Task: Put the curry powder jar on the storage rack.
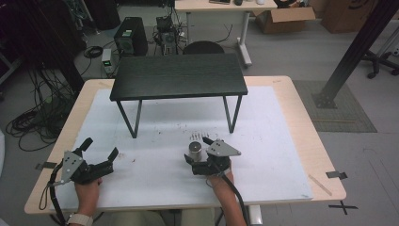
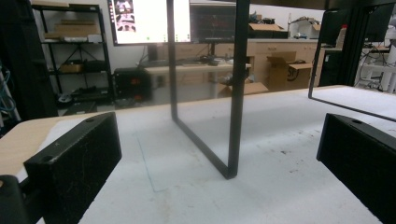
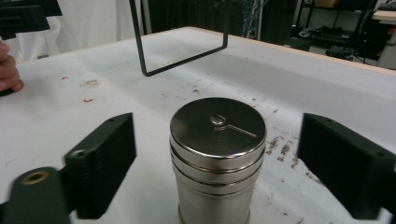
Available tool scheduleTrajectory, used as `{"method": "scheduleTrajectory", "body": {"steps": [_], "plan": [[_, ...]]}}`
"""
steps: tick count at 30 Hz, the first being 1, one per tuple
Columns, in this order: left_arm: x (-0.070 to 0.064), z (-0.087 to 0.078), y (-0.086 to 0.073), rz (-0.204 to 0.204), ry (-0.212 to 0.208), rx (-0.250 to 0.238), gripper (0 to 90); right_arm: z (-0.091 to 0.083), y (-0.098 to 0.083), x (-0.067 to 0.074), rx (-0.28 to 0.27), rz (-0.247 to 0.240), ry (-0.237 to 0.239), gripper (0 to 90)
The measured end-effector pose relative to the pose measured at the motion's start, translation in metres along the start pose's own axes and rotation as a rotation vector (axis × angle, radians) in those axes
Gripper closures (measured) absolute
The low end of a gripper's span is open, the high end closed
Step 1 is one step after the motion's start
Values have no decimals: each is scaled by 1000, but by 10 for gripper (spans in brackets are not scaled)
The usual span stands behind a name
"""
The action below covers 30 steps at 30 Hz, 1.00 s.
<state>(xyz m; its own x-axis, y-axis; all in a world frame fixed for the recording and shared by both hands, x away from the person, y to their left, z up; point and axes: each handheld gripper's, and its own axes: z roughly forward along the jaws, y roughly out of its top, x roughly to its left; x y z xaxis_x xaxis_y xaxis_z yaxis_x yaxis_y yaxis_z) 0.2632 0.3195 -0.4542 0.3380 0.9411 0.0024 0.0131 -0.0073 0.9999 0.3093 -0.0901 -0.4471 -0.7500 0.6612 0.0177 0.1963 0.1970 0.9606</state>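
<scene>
A shiny steel cylinder with a flat lid stands upright on the white mat, right of centre. My right gripper is open around it. In the right gripper view the cylinder stands between the two black jaws, with a gap on each side. My left gripper rests open near the mat's front left with nothing between its fingers. Its own view looks past the open left gripper at a black table leg.
A small black table on thin metal legs stands at the back of the mat. Dark specks lie just beyond the cylinder. The wooden tabletop borders the mat. A hand is at the left edge of the right gripper view.
</scene>
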Motion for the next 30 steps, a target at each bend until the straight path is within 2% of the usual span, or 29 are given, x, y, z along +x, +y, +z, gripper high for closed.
{"method": "scheduleTrajectory", "body": {"steps": [9,15,16,21,30], "plan": [[0,0,0,0,0,0,2,1,0,-4,14,24,36,374],[0,0,0,-1,0,0,2,2,1,-4,19,25,59,434],[0,0,0,0,0,0,2,1,1,-5,16,31,64,469],[0,0,0,-1,0,0,2,1,0,-7,14,54,71,474],[0,0,0,0,0,1,2,0,0,-6,8,40,69,478]]}}
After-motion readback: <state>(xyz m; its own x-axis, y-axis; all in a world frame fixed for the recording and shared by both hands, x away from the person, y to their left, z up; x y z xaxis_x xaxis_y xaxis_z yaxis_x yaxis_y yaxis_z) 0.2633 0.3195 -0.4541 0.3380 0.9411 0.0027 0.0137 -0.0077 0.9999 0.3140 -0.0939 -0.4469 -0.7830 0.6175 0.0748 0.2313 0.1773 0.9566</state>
